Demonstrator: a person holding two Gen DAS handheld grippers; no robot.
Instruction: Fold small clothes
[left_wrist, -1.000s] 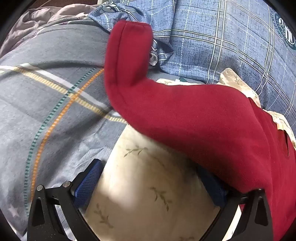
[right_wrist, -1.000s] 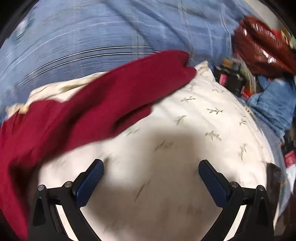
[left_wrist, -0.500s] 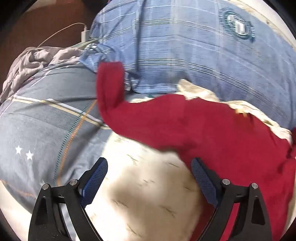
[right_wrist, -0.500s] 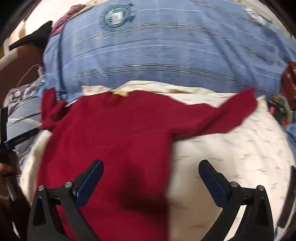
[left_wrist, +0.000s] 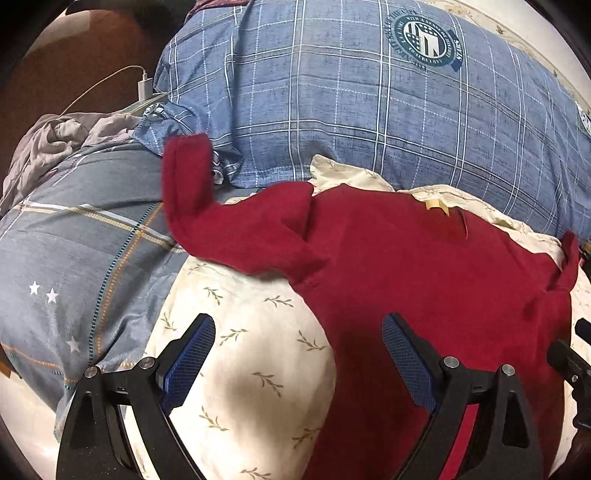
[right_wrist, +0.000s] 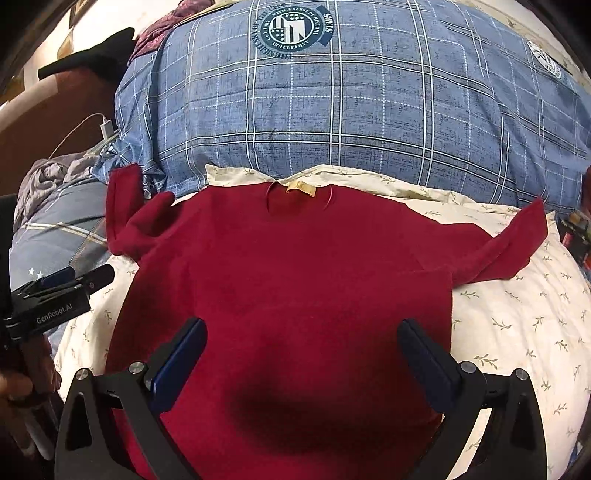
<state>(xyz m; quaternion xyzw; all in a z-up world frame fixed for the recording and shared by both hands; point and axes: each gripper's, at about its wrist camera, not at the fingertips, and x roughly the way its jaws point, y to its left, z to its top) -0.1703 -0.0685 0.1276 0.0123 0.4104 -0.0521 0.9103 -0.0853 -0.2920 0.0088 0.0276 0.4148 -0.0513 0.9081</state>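
A dark red, soft knitted long-sleeved sweater (right_wrist: 295, 280) is seen spread flat, neck away from the cameras, on a cream pillow printed with small olive leaf sprigs (right_wrist: 517, 325), which lies against a large blue plaid quilt bearing a round crest (right_wrist: 332, 110). A tan label (right_wrist: 301, 188) is visible at the neckline. In the right wrist view the right gripper (right_wrist: 301, 354) is held with its jaws wide apart and nothing between them; the body of the sweater lies directly under and ahead of the blue-padded fingers (right_wrist: 177, 365), roughly centred between them, though contact with the cloth cannot be judged. One sleeve is stretched out toward the right edge of the pillow, while the other is bent upward at the left, its cuff lying over the edge of a grey-blue striped bedcover with small white stars (left_wrist: 74, 266). In the left wrist view the left gripper (left_wrist: 299, 354) is likewise spread open and empty; the sweater (left_wrist: 424, 280) lies mostly to its right, its edge passing beneath the right finger, while the left finger (left_wrist: 188, 365) is over bare pillow (left_wrist: 240, 369). The bent sleeve lies ahead of this gripper. A white charger with cable (left_wrist: 144, 85) and crumpled grey cloth (left_wrist: 55, 140) are seen beyond the bedcover.
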